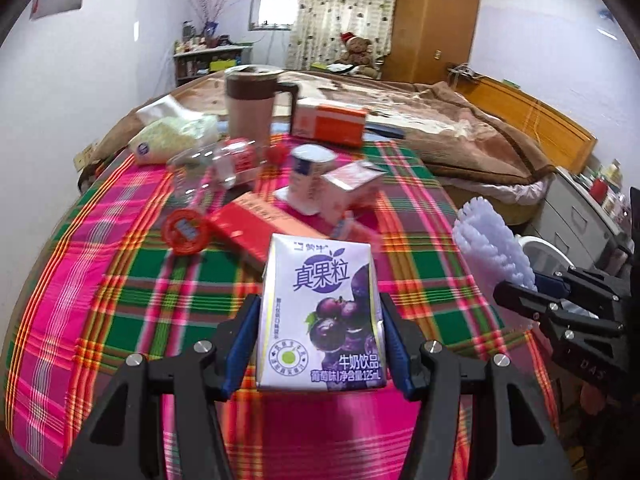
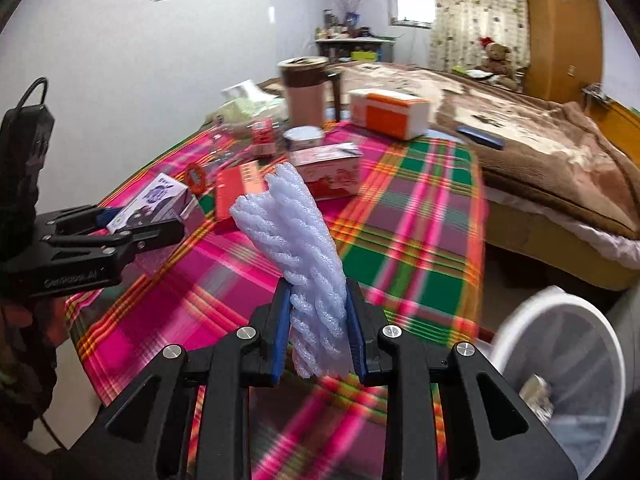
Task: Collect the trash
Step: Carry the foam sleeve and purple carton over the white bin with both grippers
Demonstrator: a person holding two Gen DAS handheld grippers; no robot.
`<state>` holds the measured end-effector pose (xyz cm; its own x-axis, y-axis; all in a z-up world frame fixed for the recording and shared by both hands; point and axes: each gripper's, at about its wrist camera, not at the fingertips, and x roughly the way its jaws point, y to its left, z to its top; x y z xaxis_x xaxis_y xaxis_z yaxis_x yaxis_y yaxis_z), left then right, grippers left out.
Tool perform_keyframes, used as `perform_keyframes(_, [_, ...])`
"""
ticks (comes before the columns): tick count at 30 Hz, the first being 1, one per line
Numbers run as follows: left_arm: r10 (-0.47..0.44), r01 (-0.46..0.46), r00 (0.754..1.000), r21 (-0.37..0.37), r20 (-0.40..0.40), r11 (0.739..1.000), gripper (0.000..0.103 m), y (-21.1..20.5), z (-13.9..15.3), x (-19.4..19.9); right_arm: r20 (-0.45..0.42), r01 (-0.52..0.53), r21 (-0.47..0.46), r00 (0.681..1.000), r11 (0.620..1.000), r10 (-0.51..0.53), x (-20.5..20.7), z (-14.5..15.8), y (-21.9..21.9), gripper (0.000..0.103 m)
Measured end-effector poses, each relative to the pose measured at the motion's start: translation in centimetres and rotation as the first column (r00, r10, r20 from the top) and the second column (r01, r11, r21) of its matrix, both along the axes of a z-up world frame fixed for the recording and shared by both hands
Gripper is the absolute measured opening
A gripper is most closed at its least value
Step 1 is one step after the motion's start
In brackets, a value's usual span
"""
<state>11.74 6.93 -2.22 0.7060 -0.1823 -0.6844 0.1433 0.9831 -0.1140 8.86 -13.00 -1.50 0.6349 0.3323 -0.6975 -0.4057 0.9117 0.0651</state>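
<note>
My left gripper (image 1: 320, 340) is shut on a purple-and-white grape milk carton (image 1: 320, 312), held upright above the plaid tablecloth (image 1: 120, 280). The same carton (image 2: 160, 202) shows at the left of the right wrist view, in the left gripper (image 2: 150, 226). My right gripper (image 2: 318, 328) is shut on a white foam fruit net (image 2: 296, 240) that sticks up between its blue pads; the net (image 1: 494, 244) and the right gripper (image 1: 532, 296) also appear at the right edge of the left wrist view. A white mesh trash bin (image 2: 568, 364) stands low on the right, beside the table.
On the table lie a red-capped clear bottle (image 1: 208, 176), a red box (image 1: 256, 224), a white cup (image 1: 310, 176), a pink carton (image 1: 352, 192), a tissue pack (image 1: 172, 136), a brown jug (image 1: 252, 104) and an orange box (image 1: 332, 122). A bed (image 1: 460, 120) lies beyond.
</note>
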Motion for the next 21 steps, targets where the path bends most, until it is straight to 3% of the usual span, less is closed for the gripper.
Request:
perform_keyframes(10, [-0.146,0.146,0.988,0.015,0.046,0.989,0.059,-7.1,1.5,-1.0,0.029,0.188,0.018,0.982,0.982,-0.189,-2.3,1.1,-6.4,0.027])
perform_keyframes(21, [-0.291,0.291,0.955,0.024,0.053,0.957,0.059,-14.0,1.9,-1.5,0.036,0.363,0.013,0.931,0.932,-0.363,-3.8,1.4,-11.2,0.027])
